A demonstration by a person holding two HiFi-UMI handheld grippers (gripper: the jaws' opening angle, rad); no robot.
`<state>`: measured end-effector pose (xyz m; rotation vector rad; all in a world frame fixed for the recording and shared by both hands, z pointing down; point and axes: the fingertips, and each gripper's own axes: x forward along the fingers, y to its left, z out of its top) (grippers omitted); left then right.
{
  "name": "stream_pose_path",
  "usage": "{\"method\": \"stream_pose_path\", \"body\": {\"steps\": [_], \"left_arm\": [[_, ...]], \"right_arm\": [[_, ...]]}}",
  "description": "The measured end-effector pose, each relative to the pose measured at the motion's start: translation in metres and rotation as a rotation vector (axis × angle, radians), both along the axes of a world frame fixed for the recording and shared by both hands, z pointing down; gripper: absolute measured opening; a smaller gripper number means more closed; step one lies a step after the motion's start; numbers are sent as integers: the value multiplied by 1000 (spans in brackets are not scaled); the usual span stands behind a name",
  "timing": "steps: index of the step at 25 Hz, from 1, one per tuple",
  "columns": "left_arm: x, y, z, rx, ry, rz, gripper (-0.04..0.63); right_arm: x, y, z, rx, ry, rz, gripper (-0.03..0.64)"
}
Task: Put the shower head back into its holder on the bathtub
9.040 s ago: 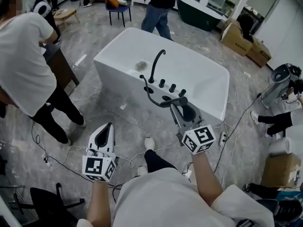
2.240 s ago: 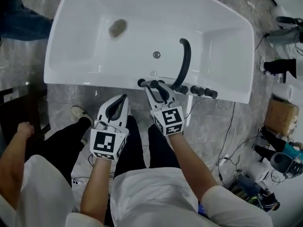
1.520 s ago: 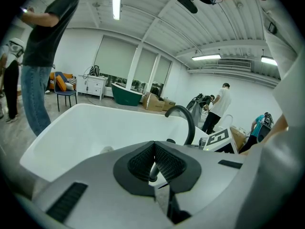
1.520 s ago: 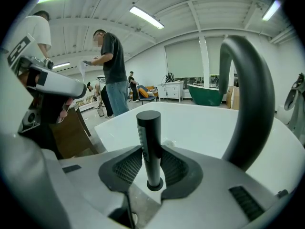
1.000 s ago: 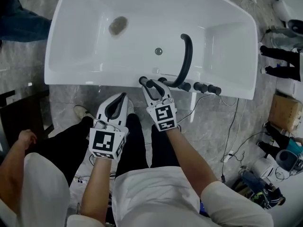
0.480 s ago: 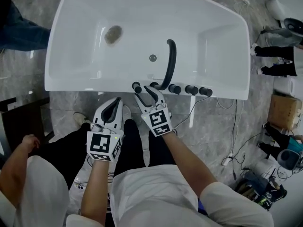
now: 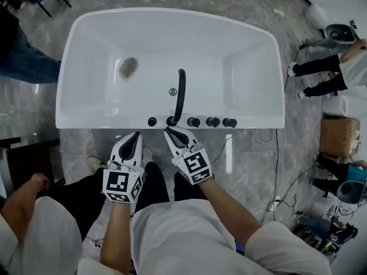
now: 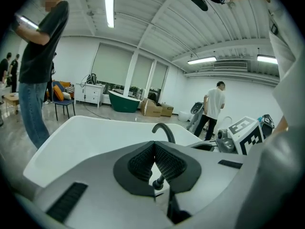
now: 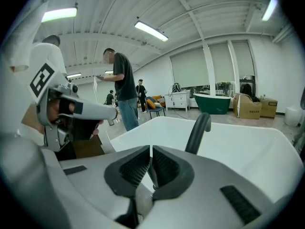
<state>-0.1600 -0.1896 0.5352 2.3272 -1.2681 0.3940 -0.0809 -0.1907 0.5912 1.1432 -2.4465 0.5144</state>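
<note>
Right gripper [image 7: 170, 133], jaws just closed empty, hangs near shower head [image 7: 152, 121].

Bystanders, boxes and cables on a grey marble floor

From the head view, the marble floor [image 7: 252, 159] carries loose cables [image 7: 278, 153] on the right, near a cardboard box [image 7: 336, 137]. A person in jeans [image 7: 23, 56] stands at the upper left, and another in a white shirt [image 7: 34, 234] is close at the lower left. Black-trousered legs [image 7: 321, 65] reach in from the right edge. The gripper views show strip lights [image 8: 109, 8] on the ceiling, a dark green tub [image 8: 123, 100] by the windows, a blue chair [image 8: 63, 104] and a white cabinet [image 8: 90, 92].
</note>
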Motion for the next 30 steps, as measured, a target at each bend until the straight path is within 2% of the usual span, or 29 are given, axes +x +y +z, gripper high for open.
{"method": "stream_pose_path", "body": {"steps": [6,13,19,25,30], "left_arm": [[30,6,-41,69,3,52,11],[52,9,-76,112,-7,93,11],[67,12,-110,163,-5,123,11],[73,16,-131,198,-23,139,11],[64,18,-140,218,-29,109,11]], "right_arm": [[31,10,-55,39,-57,13,18],[65,17,-115,115,-88,24,18],[100,24,-162,174,-144,89,18],[125,29,-189,230,-143,124,18],[137,35,-200,241,-161,140,18]]}}
